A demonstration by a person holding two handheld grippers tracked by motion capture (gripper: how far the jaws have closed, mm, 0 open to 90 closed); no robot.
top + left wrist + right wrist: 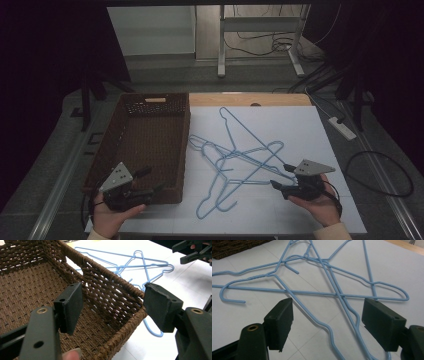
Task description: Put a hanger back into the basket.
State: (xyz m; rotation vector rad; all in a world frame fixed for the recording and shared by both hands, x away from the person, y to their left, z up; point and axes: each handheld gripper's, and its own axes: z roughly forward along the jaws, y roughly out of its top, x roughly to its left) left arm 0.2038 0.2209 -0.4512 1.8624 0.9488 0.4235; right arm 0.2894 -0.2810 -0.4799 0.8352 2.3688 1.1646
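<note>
- Plainly, the work in hand is getting the tangle of blue wire hangers (240,160) off the white board (320,210) and, as I judge it, into the brown wicker basket (107,150) along the board's left edge.
- The hangers lie in the middle of the board, crossed over one another and touching at several points, with one hook (220,206) curling toward the near edge.
- The right gripper (282,176) hovers just beside the pile's right tip, near the board's right side; in the right gripper view its jaws stand wide apart with nothing between the pads (280,322), and two wires run through the gap below them.
- The left gripper (154,181) sits over the basket's near right corner, jaws likewise spread wide and holding nothing; the woven wall (110,297) passes between them in the left gripper view.
- Risk one: the hangers are interlocked, so closing on a single wire may drag the whole pile, or leave it hanging by a hook that could slip off part-way.
- Risk two: thin round wire lying flat on the board gives the pads little to bite, so the jaws may scrape the surface and close on nothing, or the wire may twist out.
- Risk three: a long hanger swung left could catch the basket's rim (187,145), or snag the left gripper poised there.
</note>
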